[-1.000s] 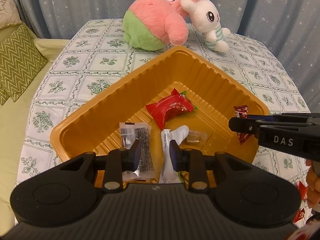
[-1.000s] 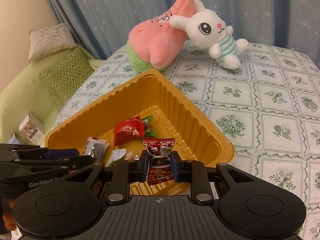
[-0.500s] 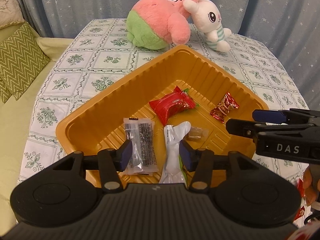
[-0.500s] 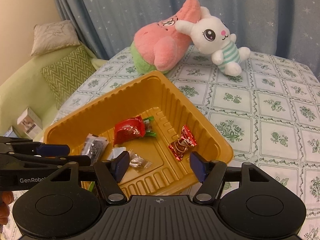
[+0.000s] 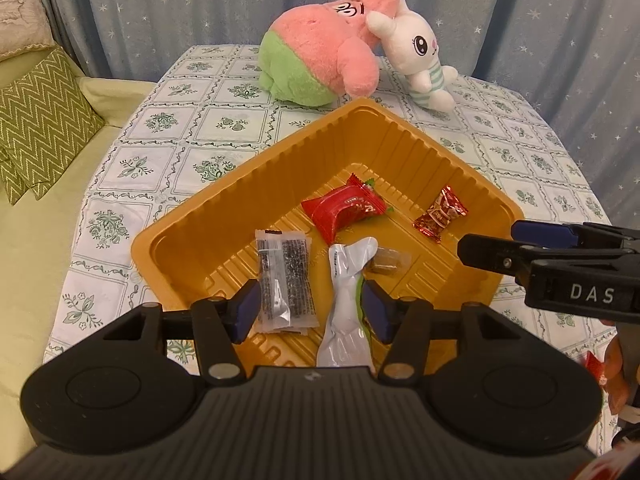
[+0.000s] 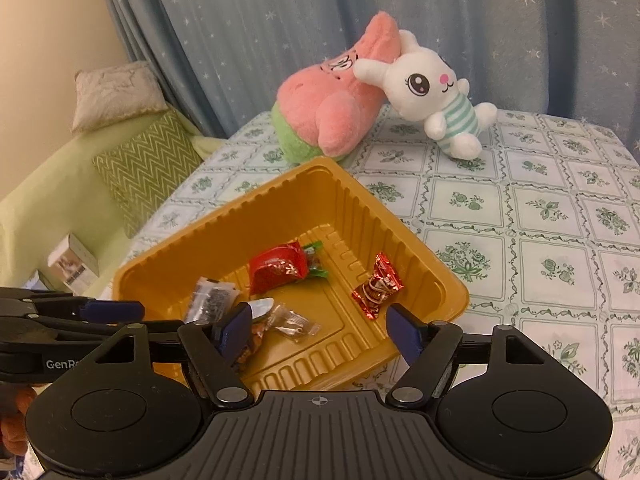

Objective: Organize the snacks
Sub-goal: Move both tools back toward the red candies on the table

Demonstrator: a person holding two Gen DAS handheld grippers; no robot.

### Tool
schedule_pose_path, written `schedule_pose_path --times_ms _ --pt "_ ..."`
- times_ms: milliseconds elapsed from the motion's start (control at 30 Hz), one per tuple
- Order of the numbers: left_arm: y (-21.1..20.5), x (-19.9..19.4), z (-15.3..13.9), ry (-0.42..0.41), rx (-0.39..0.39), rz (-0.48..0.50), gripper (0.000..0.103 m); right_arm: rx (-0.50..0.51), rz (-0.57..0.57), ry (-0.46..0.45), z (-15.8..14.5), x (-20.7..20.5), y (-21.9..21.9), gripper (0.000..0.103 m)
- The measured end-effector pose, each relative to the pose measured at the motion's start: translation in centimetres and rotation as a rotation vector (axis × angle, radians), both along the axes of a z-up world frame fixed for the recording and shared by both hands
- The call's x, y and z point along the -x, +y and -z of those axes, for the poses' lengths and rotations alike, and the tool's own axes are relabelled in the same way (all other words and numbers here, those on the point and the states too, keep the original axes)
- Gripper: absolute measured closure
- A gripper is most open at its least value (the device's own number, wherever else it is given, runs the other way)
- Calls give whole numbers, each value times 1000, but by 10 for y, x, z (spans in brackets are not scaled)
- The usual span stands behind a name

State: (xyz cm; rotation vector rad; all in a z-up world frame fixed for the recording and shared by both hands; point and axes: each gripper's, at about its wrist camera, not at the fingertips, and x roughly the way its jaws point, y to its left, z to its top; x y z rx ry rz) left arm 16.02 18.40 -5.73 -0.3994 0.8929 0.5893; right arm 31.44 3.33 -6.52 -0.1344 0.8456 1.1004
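A gold plastic tray (image 5: 192, 236) (image 6: 432, 276) sits on the flowered tablecloth. In it lie a red pouch (image 5: 344, 210) (image 6: 278, 268), a small red foil candy (image 5: 440, 212) (image 6: 376, 290), a clear packet of dark snack (image 5: 286, 280) (image 6: 210, 300), a silver-white packet (image 5: 346, 300) and a small clear-wrapped sweet (image 5: 386, 262) (image 6: 294, 322). My left gripper (image 5: 310, 314) is open and empty above the tray's near edge, over the two packets. My right gripper (image 6: 318, 332) is open and empty above the tray's near right edge; it shows in the left wrist view (image 5: 560, 258).
A pink-and-green plush (image 5: 320, 64) (image 6: 332, 112) and a white rabbit plush (image 5: 420, 60) (image 6: 432, 96) lie behind the tray. A green sofa with zigzag cushions (image 5: 36, 120) stands to the left. Red wrappers (image 5: 598, 368) lie near the table's right front edge.
My right gripper opened and dropped the small red foil candy into the tray, then drew back. My left gripper opened wider and pulled back a little.
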Motion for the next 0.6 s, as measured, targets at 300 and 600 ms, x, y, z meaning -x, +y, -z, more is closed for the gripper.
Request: schedule_pose_path --times_ms 300,600 --pt "-23 18 -14 -23 4 19 49 -44 9 10 -12 17 -25 26" --pt "-55 35 -25 -42 11 54 49 -69 26 22 -21 39 -59 25"
